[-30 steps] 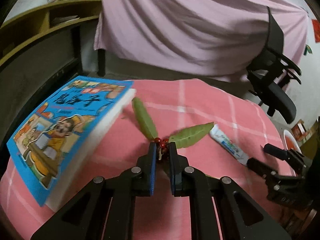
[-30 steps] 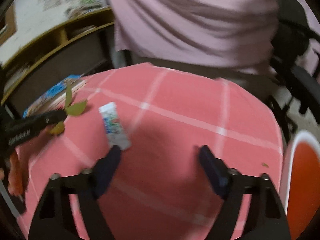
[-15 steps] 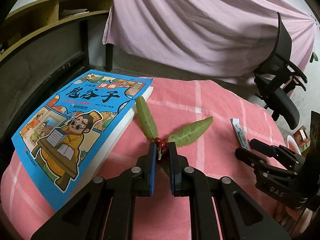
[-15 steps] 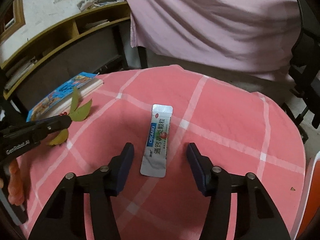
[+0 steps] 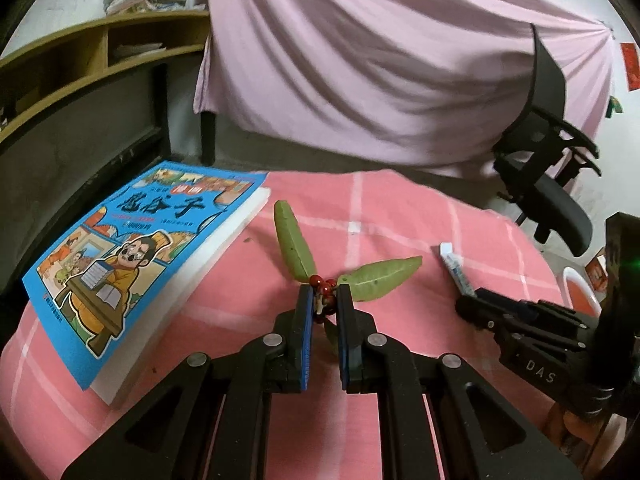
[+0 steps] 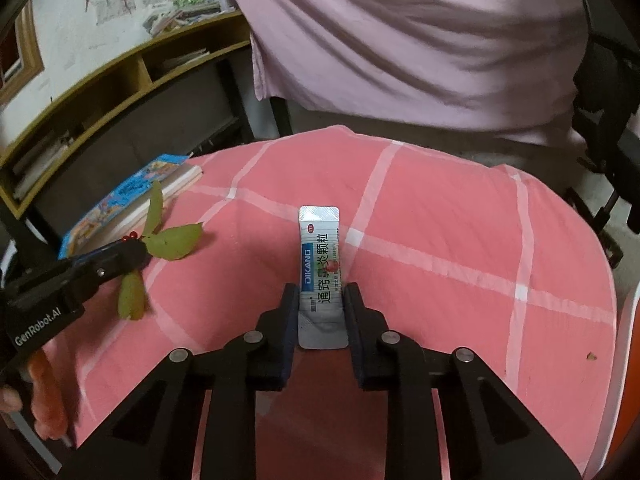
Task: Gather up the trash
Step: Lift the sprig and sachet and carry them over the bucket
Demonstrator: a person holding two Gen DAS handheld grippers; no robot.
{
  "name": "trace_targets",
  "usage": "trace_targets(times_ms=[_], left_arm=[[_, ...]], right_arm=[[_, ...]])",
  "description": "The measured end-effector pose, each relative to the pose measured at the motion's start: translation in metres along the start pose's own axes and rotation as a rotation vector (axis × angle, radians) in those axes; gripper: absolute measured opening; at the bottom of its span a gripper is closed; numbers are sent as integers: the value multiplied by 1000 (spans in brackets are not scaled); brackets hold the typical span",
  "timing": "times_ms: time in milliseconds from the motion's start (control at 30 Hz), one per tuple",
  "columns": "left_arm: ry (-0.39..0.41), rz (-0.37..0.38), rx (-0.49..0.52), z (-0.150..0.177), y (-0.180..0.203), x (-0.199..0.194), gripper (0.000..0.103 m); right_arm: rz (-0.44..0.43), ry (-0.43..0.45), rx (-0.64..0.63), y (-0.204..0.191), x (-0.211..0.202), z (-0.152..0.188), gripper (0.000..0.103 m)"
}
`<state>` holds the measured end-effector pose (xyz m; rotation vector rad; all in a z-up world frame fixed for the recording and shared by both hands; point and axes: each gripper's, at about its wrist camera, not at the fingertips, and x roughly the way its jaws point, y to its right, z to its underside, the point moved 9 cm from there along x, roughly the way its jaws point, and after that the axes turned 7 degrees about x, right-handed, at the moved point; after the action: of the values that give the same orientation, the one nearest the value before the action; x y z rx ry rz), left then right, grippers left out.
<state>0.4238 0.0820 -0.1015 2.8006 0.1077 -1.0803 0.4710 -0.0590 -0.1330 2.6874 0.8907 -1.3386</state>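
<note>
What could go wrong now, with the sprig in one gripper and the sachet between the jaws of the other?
1. The right gripper, whose jaws have just been closing, pinches the flat sachet only by its side edges; it may buckle or slip out.
2. The left gripper holds the leafy sprig only at its berry cluster; a leaf could tear off onto the pink cloth.

Blue comic book (image 5: 132, 264) flat on pink checked cloth (image 5: 400, 216) — black office chair (image 5: 552, 168) beyond.
</note>
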Motion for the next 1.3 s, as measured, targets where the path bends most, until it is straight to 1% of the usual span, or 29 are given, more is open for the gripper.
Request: trace_targets(times_ms=[133, 233, 300, 333, 400, 533, 700, 800, 867, 933, 1067, 1133, 1300], left_arm=[[42, 14, 3, -1, 4, -8, 8], [89, 31, -5, -4, 5, -18, 8], [142, 55, 1, -7, 11, -28, 8], [147, 61, 14, -7, 13, -32, 8], [208, 64, 49, -10, 22, -44, 8], [296, 53, 98, -11, 34, -62, 8], [363, 37, 129, -8, 46, -78, 8], [394, 39, 124, -9, 53, -86, 8], [400, 54, 115, -13, 59, -88, 8], [406, 62, 114, -20, 72, -90, 8], [410, 104, 112, -31, 97, -95, 8], [410, 120, 131, -35, 115, -97, 8], [426, 156, 223, -43, 169, -104, 8]], right_arm=[[-6, 31, 1, -1, -14, 6, 20], [-36, 114, 0, -4, -34, 5, 20], [-50, 186, 3, -4, -51, 2, 20], [-56, 220, 2, -4, -59, 1, 20], [-70, 289, -4, -6, -76, 2, 20], [-75, 372, -28, -6, -100, 5, 20], [-62, 460, -41, -2, -125, 9, 20], [-46, 509, -32, 6, -138, 10, 20], [-25, 538, -21, 14, -148, 10, 20], [-10, 563, -8, 20, -155, 7, 20], [1, 617, 35, 37, -177, 5, 20], [12, 641, 60, 51, -189, 5, 20], [41, 697, 123, 84, -218, 9, 20]])
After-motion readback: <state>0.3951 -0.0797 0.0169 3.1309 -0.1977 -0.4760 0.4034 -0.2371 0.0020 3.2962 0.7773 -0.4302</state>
